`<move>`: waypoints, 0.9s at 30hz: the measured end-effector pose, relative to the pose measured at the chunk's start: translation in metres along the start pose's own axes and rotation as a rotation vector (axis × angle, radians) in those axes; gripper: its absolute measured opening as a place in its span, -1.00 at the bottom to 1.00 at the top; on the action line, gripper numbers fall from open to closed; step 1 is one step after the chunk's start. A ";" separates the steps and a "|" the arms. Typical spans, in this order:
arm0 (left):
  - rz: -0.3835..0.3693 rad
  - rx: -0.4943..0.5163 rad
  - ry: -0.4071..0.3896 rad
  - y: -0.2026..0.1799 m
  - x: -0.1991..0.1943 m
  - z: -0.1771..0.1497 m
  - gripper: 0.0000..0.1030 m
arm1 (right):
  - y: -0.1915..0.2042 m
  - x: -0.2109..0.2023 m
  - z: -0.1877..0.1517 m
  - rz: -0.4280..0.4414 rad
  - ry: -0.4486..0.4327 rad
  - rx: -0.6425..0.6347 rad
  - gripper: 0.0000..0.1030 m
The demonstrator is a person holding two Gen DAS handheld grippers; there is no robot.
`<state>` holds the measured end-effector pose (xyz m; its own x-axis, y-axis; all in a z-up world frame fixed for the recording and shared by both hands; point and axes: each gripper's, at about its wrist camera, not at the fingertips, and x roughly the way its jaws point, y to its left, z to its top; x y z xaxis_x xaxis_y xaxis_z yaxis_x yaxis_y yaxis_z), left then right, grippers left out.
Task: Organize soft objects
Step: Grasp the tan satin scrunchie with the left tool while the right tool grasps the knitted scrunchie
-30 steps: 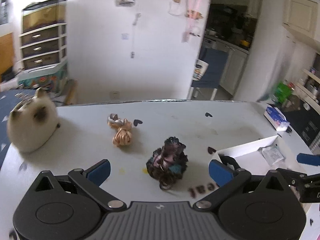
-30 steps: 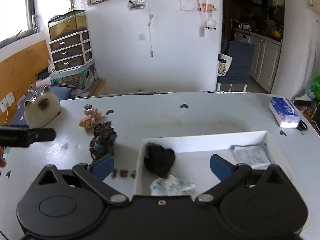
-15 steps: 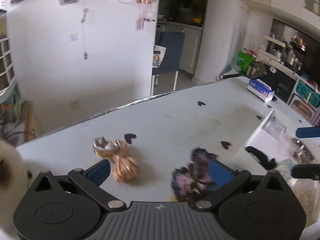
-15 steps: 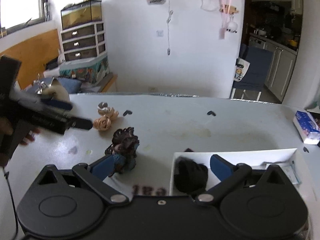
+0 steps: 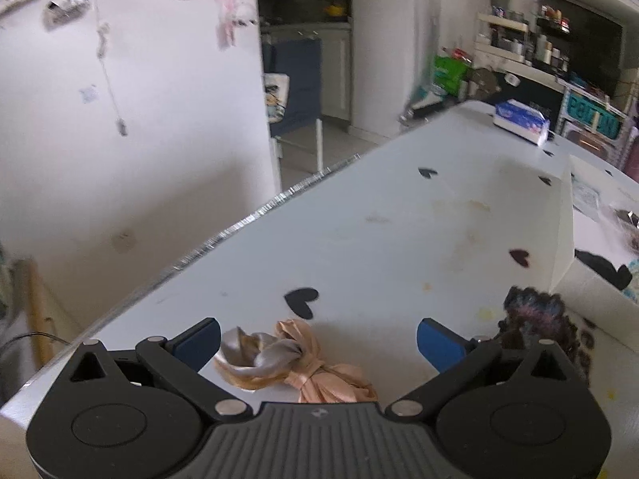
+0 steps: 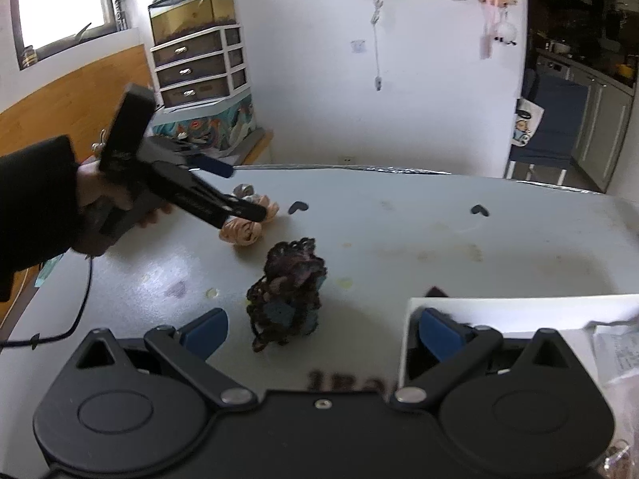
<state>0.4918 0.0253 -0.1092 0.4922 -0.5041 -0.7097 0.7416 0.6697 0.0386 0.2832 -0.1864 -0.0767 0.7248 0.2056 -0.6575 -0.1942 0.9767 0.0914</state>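
A peach and grey satin scrunchie pair point(image 5: 295, 363) lies on the white table between the open jaws of my left gripper point(image 5: 318, 339); it also shows in the right wrist view point(image 6: 245, 223) under the left gripper's fingers point(image 6: 223, 209). A dark crocheted scrunchie point(image 6: 289, 295) stands on the table between the two grippers, at the left gripper's right finger in the left wrist view point(image 5: 539, 319). My right gripper point(image 6: 322, 325) is open and empty, just behind it. A white tray point(image 6: 479, 303) sits to the right and holds a black soft item point(image 5: 603, 269).
A tissue pack point(image 5: 519, 119) lies at the table's far right. Black heart stickers point(image 5: 301, 299) dot the table top. The table's far edge point(image 5: 247, 215) runs close ahead of the left gripper. Paper packets point(image 6: 619, 351) lie in the tray.
My left gripper has swung left and come down over the peach and grey scrunchie, which now lies between its jaws. The right gripper has shifted left toward the dark scrunchie.
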 end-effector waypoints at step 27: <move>0.058 -0.070 -0.024 -0.007 0.003 -0.044 -0.21 | 0.066 0.099 0.008 0.004 0.029 -0.540 0.67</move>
<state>0.4681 0.0434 -0.1426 0.5445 -0.4756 -0.6909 0.6786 0.7340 0.0296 0.3473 -0.1008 -0.1292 0.7060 0.2004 -0.6793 -0.5149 0.8038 -0.2980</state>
